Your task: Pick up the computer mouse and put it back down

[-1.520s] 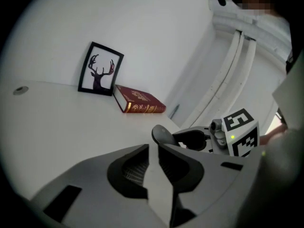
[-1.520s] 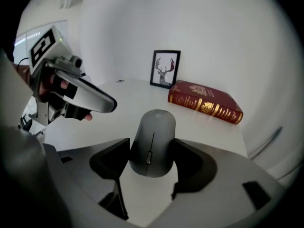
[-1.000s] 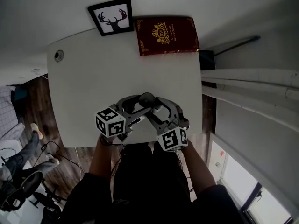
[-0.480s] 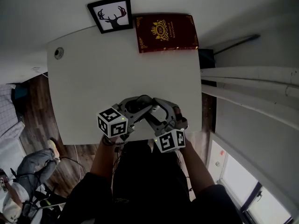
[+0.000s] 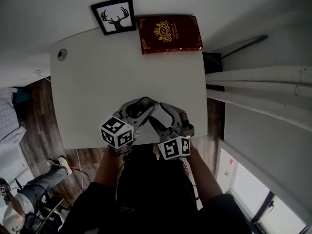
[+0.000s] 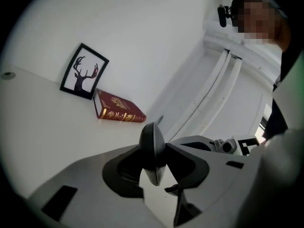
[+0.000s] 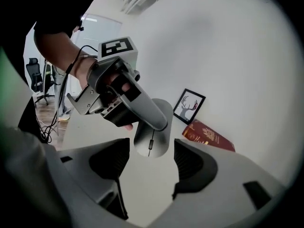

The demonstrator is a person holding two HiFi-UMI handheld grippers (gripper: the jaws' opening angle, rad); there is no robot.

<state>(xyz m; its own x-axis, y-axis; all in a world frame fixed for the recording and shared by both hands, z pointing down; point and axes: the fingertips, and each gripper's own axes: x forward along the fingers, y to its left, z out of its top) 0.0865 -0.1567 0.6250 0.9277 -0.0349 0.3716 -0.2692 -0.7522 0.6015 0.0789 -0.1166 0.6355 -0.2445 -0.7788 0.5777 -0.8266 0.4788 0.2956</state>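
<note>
The left tongs (image 6: 153, 159) have just been closing and are now clenched on the computer mouse (image 6: 152, 144), which is seen edge-on between the pads. From the right gripper view the mouse is shown nose-down, its scroll wheel turned toward the right tongs (image 7: 151, 165). It looks to be held clear of the white surface (image 5: 97, 82), over the near part of it. The right tongs are left released, jaws spread wide. They are pointed at the mouse from close by, and nothing is pressed between them. Further out, at the far edge of the surface, a dark red book (image 5: 168, 34) with gilt print is laid flat. Just to its left a framed deer picture (image 5: 117, 16) is set.
</note>
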